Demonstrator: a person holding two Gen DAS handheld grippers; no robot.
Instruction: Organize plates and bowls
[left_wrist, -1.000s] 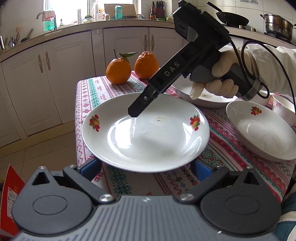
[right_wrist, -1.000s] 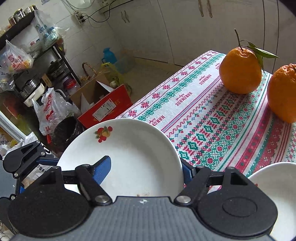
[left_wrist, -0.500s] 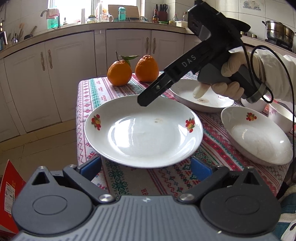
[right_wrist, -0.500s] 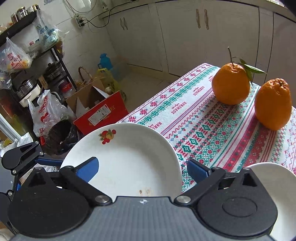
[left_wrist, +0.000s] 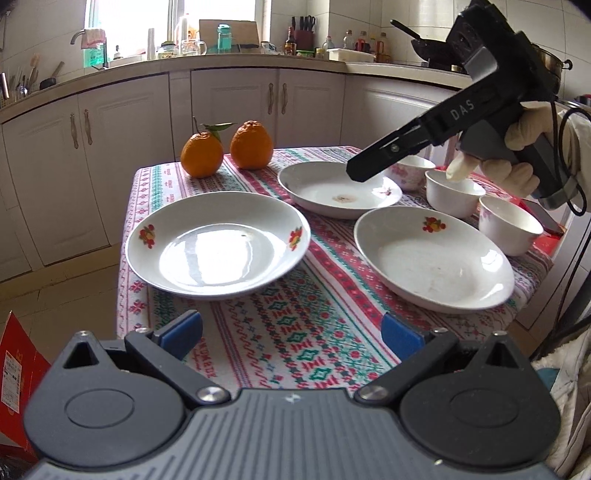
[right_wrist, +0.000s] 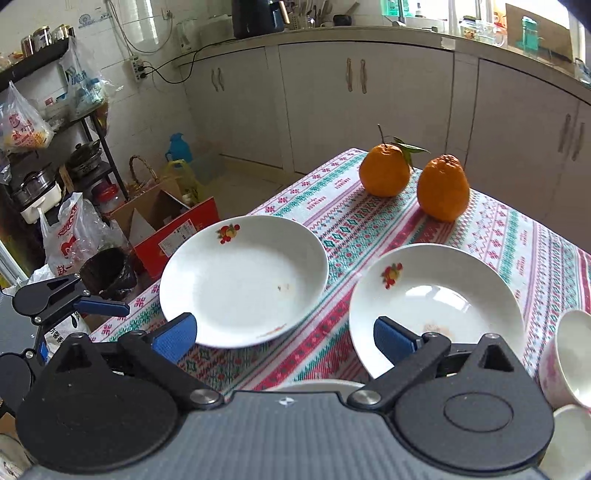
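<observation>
Three white plates lie on the patterned tablecloth. The fruit-printed plate (left_wrist: 218, 243) (right_wrist: 243, 280) is at the left end, a stained plate (left_wrist: 338, 188) (right_wrist: 436, 306) sits behind, and a third plate (left_wrist: 432, 258) is at the right. Three small bowls (left_wrist: 452, 192) cluster at the far right. My left gripper (left_wrist: 291, 332) stands open over bare cloth, short of the plates. My right gripper (right_wrist: 286, 336) is open and empty, raised above the table; in the left wrist view the right gripper (left_wrist: 360, 171) hovers over the stained plate's rim, held by a gloved hand (left_wrist: 517, 147).
Two oranges (left_wrist: 201, 155) (left_wrist: 251, 146) stand at the table's far left corner. A red carton (right_wrist: 177, 236), bags and a bin crowd the floor beyond the table's left edge. Cabinets (left_wrist: 236, 107) run behind. A phone (left_wrist: 543, 218) lies by the bowls.
The right gripper opened off the left plate's rim, rose and drew back to the right. My left gripper backed away from that plate, which stays on the cloth.
</observation>
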